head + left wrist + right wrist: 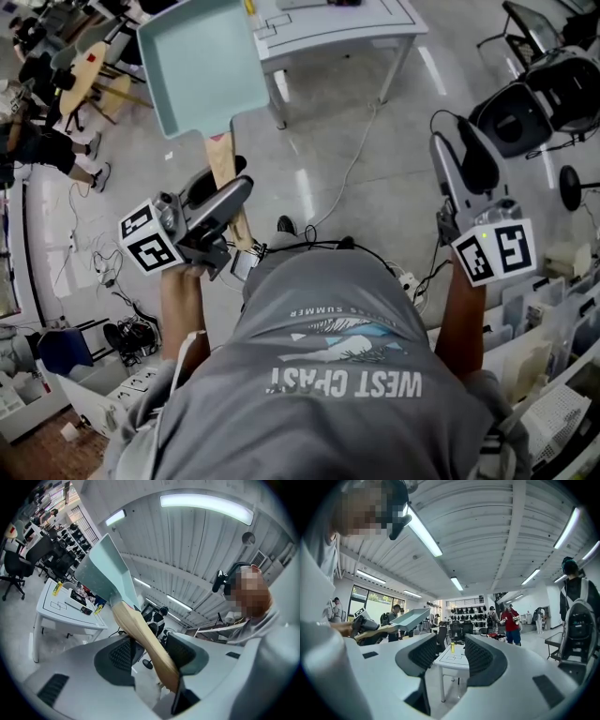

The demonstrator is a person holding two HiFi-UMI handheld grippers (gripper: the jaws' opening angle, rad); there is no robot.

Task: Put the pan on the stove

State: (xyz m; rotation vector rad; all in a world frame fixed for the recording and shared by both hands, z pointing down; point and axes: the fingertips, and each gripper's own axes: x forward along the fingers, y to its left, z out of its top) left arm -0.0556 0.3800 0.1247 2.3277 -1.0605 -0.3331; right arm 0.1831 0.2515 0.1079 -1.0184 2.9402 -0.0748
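The pale mint-green square pan (200,64) w/ a light wooden handle (223,161) is hanging in mid-air in front of the person. It is well above the grey floor (328,178) & touching nothing but the gripper. It is tilting, w/ its flat base showing in the left gripper view (101,576) & its open side facing the head cam. The walls are looking shallow & straight, the inside bare, w/ no dents or food that I can see.

The left gripper (221,199) is carrying it. Its fingers (123,654) are clamping tight on the handle (146,645), low toward the handle's free end, so the pan body is sticking out far from the grip. The right gripper (461,155) is hovering well apart to the side, w/ its fingers (425,654) standing wide & nothing between them. Only the distant desk is showing through the gap.

Step in hand, as I'm reading it: transport, i.e. pan grasped & lifted but not yet set down. A white desk (330,36) w/ black outline markings on top is standing ahead (452,660). I'm not making out any stove, so the outlines may be the target, but I can't confirm.

Next move is calling for bringing the pan over the desk, levelling it base-down, lowering until it's sitting flat, then opening the left fingers. The long lever on the handle is making sag or twist the thing to watch.
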